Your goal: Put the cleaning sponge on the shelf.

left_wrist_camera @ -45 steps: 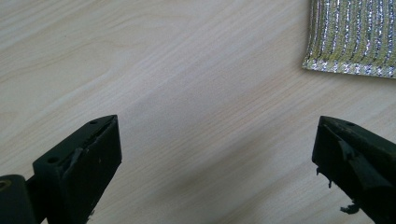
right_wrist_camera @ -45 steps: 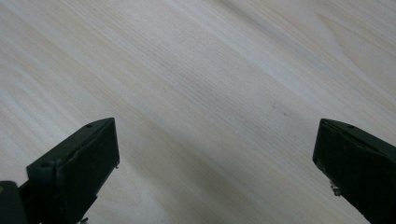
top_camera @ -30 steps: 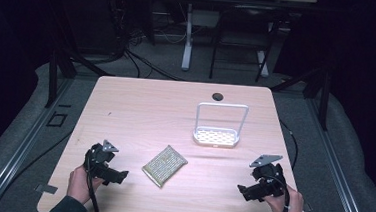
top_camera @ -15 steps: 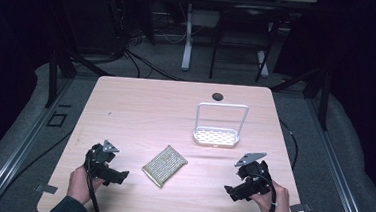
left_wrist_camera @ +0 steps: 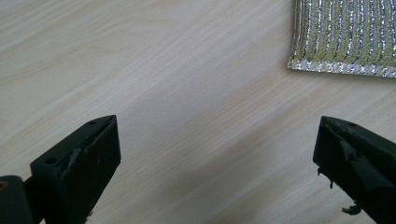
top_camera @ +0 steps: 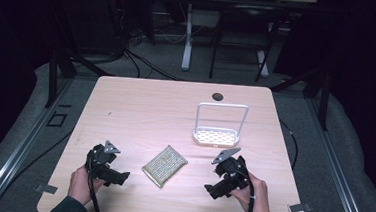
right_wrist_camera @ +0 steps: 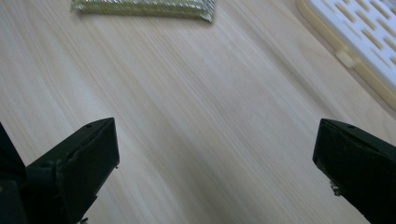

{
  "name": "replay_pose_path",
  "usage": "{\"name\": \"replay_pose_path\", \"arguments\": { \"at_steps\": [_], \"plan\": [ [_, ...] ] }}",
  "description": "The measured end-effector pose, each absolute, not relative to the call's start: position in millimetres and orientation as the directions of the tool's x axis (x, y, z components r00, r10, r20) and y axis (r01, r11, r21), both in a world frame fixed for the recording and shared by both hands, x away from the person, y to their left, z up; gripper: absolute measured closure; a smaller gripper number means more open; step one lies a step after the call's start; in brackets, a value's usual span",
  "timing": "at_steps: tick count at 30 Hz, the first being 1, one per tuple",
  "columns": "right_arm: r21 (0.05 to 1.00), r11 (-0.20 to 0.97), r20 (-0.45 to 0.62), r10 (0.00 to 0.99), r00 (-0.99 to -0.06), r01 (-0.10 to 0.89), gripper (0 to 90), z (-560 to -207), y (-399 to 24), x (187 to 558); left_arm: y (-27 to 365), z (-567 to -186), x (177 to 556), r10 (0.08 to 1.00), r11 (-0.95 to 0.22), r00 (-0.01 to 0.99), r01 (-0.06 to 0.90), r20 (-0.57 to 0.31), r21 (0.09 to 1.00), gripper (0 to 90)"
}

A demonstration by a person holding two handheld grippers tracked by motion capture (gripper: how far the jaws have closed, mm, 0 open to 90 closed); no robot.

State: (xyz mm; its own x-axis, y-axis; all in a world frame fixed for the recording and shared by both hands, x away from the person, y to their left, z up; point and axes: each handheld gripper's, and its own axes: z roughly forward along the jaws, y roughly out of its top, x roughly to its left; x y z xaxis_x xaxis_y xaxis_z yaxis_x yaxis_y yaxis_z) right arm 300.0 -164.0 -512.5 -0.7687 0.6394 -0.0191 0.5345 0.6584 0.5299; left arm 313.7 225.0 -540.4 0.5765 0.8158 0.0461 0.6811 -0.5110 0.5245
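Note:
A silvery-yellow scouring sponge (top_camera: 165,165) lies flat near the table's front middle; its corner shows in the left gripper view (left_wrist_camera: 344,35) and its edge in the right gripper view (right_wrist_camera: 144,8). A white slotted rack with a wire arch (top_camera: 217,136) stands behind it to the right; its slotted base shows in the right gripper view (right_wrist_camera: 359,37). My left gripper (top_camera: 116,176) rests left of the sponge, jaws wide apart over bare wood. My right gripper (top_camera: 214,188) sits right of the sponge, in front of the rack, open and holding nothing.
The light wooden table (top_camera: 140,107) has a small black round cap (top_camera: 217,96) near its far edge. Dark floor, cables and table legs lie beyond. Bare wood stretches across the back left.
My right gripper has moved left and a little forward, toward the sponge. The left gripper, sponge and rack have stayed put.

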Motion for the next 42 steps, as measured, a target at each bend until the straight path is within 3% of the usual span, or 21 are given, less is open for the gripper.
{"name": "replay_pose_path", "arguments": {
  "at_steps": [16, 26, 33, 42],
  "plan": [
    [0.499, 0.72, 0.047, 0.534, -0.844, 0.483, 0.0, -531.2, -70.4, 337.7, 226.8, -540.3, 314.5, 0.817, -0.496, 0.577, 0.685, 0.02, 0.533, 0.8],
    [0.471, 0.731, 0.04, 0.541, -0.84, 0.493, 0.0, -541.7, -33.6, 361.0, 226.6, -539.7, 314.5, 0.815, -0.498, 0.579, 0.683, 0.02, 0.535, 0.8],
    [0.459, 0.731, 0.045, 0.549, -0.835, 0.505, 0.0, -549.3, -25.2, 369.7, 227.3, -540.0, 314.5, 0.816, -0.497, 0.577, 0.683, 0.022, 0.536, 0.8],
    [0.41, 0.766, -0.011, 0.547, -0.837, 0.495, 7.1, -555.5, -17.2, 365.7, 227.0, -540.2, 314.5, 0.818, -0.497, 0.575, 0.687, 0.021, 0.53, 0.8]
  ]
}}
